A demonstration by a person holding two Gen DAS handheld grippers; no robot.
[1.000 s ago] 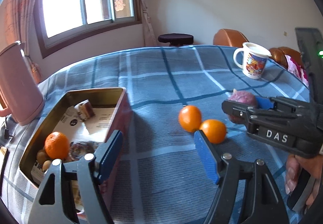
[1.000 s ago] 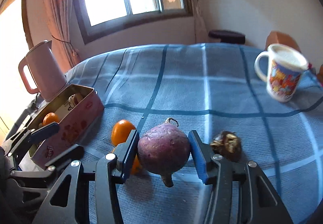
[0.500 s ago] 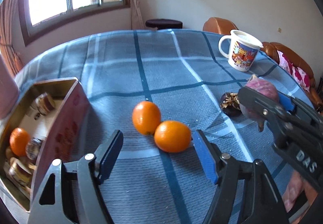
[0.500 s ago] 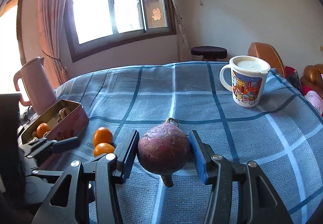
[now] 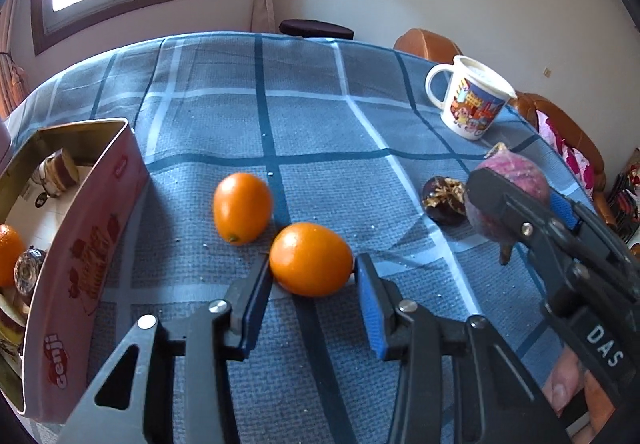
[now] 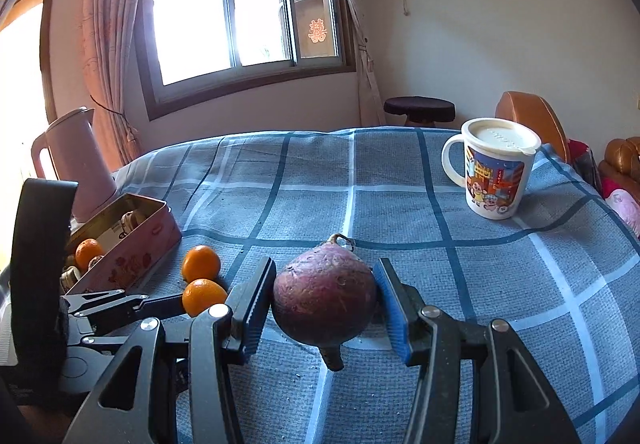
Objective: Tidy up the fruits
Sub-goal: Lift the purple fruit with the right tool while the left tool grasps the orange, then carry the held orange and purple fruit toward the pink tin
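The left gripper [image 5: 313, 290] sat low over the checked tablecloth [image 5: 320, 124], its jaws drawn in on either side of the nearer orange [image 5: 311, 259], touching or nearly touching it, though a firm grip could not be confirmed. The fruit's long axis ran across the jaws, straight ahead of them. Beside it, the right gripper [image 6: 323, 304] pinched a purple round root [image 6: 325, 300], stem forward, clear of the cloth. A second orange [image 5: 242, 208] lay just beyond the first, with a dark shrivelled fruit [image 5: 445, 200] to its right. The open pink tin [image 5: 92, 228], already holding an orange [image 5: 9, 255], stood to the left; a lidded mug [image 6: 496, 174] was farthest
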